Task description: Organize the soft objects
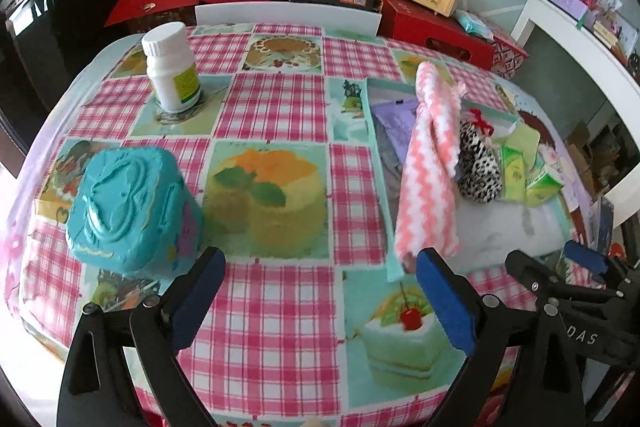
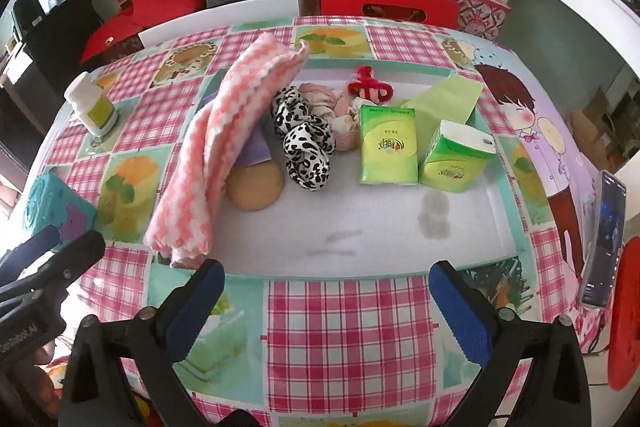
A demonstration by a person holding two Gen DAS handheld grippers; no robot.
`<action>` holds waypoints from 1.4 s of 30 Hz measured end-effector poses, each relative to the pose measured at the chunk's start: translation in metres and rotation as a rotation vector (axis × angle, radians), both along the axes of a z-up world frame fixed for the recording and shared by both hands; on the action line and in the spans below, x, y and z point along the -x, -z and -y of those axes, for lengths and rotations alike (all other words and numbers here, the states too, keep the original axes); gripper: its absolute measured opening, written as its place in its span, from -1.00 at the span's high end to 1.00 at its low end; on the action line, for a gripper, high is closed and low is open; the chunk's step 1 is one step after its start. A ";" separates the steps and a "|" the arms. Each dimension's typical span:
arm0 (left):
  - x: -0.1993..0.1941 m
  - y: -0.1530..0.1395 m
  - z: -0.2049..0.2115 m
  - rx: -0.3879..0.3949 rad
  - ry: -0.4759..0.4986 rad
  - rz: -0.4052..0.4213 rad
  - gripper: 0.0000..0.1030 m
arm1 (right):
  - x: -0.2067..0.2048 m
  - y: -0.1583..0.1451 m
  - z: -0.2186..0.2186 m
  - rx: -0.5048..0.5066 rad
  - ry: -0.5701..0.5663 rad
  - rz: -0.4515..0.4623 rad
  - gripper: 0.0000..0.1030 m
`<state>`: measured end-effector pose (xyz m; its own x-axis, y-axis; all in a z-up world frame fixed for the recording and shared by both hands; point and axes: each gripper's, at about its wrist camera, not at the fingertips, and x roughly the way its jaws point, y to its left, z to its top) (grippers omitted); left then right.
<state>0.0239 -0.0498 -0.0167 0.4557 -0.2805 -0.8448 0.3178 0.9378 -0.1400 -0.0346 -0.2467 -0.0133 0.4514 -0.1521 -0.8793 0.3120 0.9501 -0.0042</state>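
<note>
A shallow teal-rimmed tray (image 2: 516, 211) with a white floor lies on the table. A pink-and-white zigzag towel (image 2: 224, 151) drapes over its left rim; it also shows in the left wrist view (image 1: 430, 163). Inside are a leopard-print scrunchie (image 2: 306, 151), a pink fabric bundle (image 2: 324, 103), a red fuzzy item (image 2: 370, 87), a tan round sponge (image 2: 256, 185), and two green tissue packs (image 2: 386, 147). My left gripper (image 1: 320, 291) is open and empty, left of the tray. My right gripper (image 2: 326, 307) is open and empty before the tray's near rim.
A teal embossed box (image 1: 128, 203) and a white pill bottle (image 1: 172, 67) stand on the checked tablecloth left of the tray. A phone (image 2: 604, 239) stands at the right edge. Red boxes (image 2: 384, 3) and a white shelf (image 1: 580, 43) lie beyond the table.
</note>
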 end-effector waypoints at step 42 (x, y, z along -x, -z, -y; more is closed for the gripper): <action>0.001 0.014 -0.010 -0.124 -0.117 0.005 -0.86 | -0.002 0.018 -0.002 -0.030 -0.031 -0.018 -1.00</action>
